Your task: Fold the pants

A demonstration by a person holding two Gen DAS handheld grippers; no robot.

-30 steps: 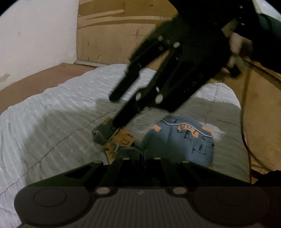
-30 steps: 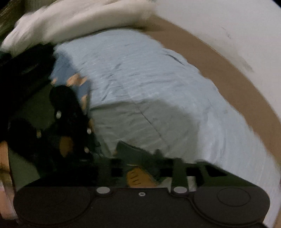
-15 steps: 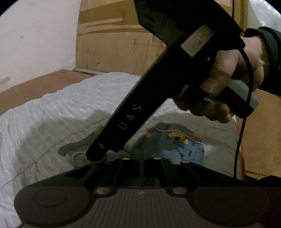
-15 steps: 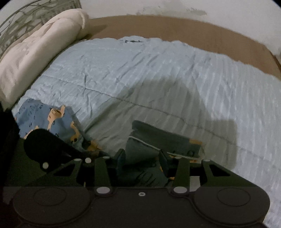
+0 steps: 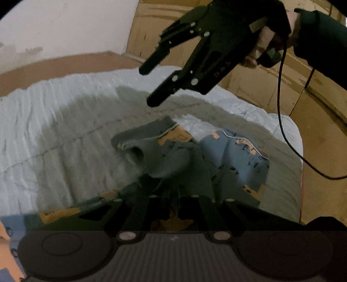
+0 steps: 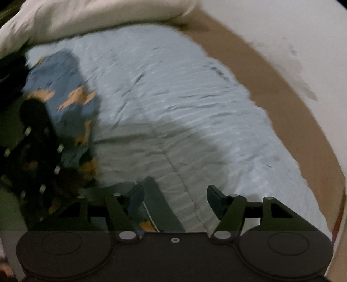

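The blue pants (image 5: 236, 156) with orange prints lie bunched on the pale quilt; they also show in the right wrist view (image 6: 65, 86). My left gripper (image 5: 173, 195) is shut on a fold of the pants. My right gripper (image 6: 175, 197) is open and empty, with a grey-blue cuff edge (image 6: 156, 204) lying by its left finger. In the left wrist view the right gripper (image 5: 149, 84) hangs open above the pants' grey cuff (image 5: 147, 134). In the right wrist view the left gripper (image 6: 39, 156) shows dark at the left on the pants.
The pale blue striped quilt (image 6: 173, 97) covers the mattress. A rolled white duvet (image 6: 86, 17) lies at the far end. A brown floor and white wall (image 6: 303, 43) run along the right. Wooden boards (image 5: 260, 86) and a black cable (image 5: 282, 119) are beyond the bed.
My right gripper has opened, let go of the pants' cuff and lifted away above it. My left gripper stays shut on the pants.
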